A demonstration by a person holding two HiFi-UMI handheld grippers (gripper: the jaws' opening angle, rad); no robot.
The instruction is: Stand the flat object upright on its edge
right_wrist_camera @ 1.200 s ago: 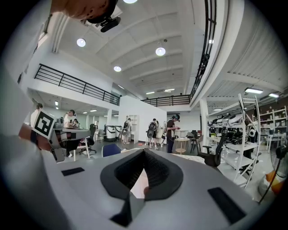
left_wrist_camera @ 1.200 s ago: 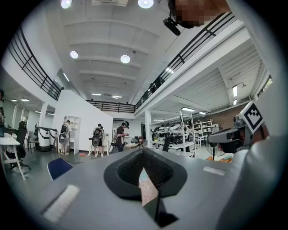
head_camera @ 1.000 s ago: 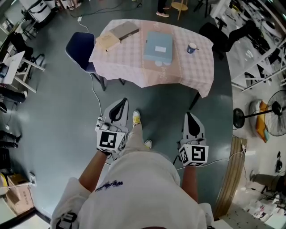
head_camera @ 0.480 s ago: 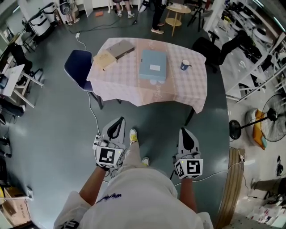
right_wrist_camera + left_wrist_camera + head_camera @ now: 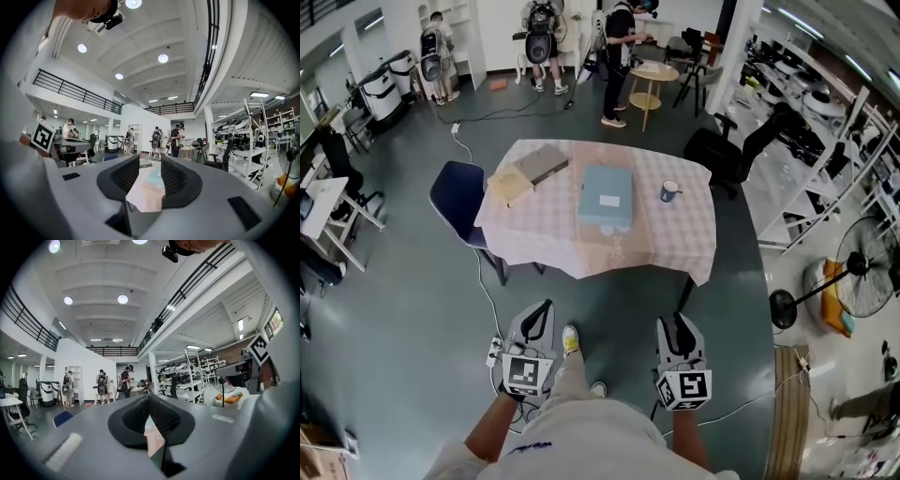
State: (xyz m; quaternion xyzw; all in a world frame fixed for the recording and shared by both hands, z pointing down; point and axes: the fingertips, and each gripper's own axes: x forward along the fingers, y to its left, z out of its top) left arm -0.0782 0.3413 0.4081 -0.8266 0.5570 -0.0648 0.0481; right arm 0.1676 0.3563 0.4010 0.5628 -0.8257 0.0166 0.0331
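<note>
- Desk [image 5: 675, 239] under a pink checked cloth stands ahead of the person, well apart from both claws.
- The flat blue box [image 5: 606, 195] lies flat on its broad face near the middle of the desk, with nothing touching it.
- A mug [image 5: 669, 191] stands just to the right of the box. Two brownish books [image 5: 530, 173] lie near the far left corner, one overlapping the other.
- A dark blue chair [image 5: 457, 192] sits at the left side of the desk.
- The left claw [image 5: 538, 319] is held low over the grey floor [image 5: 403, 309]. Its jaws are pressed together with nothing between them.
- The right claw [image 5: 676, 330] is held level beside it. Its jaws are opening, and the gap between them is empty, with only the distant desk showing through it.
- A standing fan [image 5: 861, 274] is off to the right.
</note>
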